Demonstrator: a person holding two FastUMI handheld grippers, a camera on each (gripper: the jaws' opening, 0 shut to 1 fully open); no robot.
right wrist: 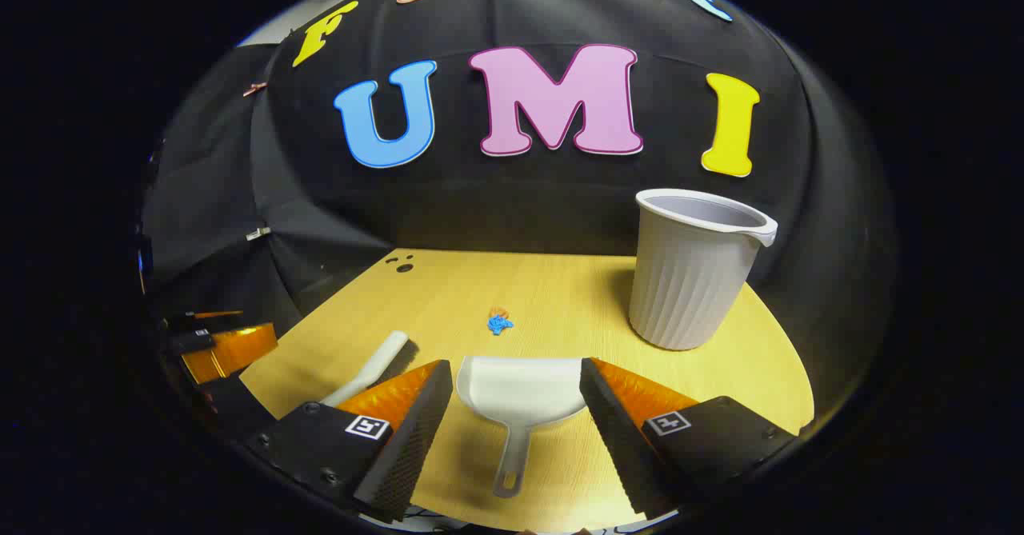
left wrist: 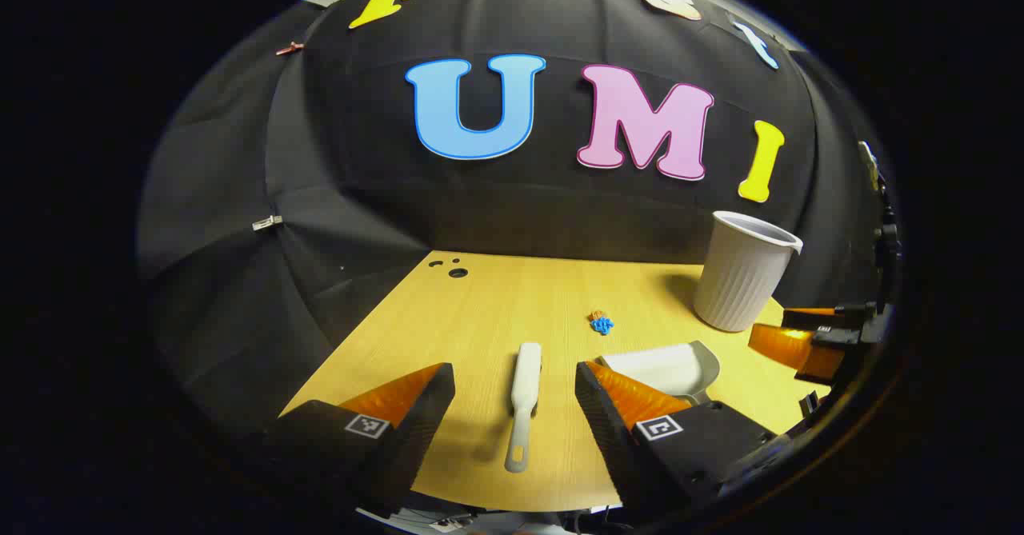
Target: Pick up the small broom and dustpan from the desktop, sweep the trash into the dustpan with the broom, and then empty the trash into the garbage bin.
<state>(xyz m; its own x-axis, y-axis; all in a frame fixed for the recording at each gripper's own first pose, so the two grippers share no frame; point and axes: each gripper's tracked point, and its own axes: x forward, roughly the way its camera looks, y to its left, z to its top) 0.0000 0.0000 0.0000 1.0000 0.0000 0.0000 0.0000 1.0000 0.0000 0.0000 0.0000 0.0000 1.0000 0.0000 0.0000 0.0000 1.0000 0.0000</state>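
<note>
Left gripper (left wrist: 514,395): wide open, empty, straddling white plastic broom (left wrist: 524,403) at 6 o'clock; centre on handle before closing.

Right gripper (right wrist: 516,395): wide open, empty, over white plastic dustpan (right wrist: 520,395).

This is a staged recording booth rather than a lived-in room: black cloth (right wrist: 320,199) hangs as walls close around a small light wood-grain worktop (right wrist: 560,295). Clips (left wrist: 267,222) pin the cloth in place, and the worktop carries only a few household props, like a ribbed white bin (right wrist: 692,271).
</note>
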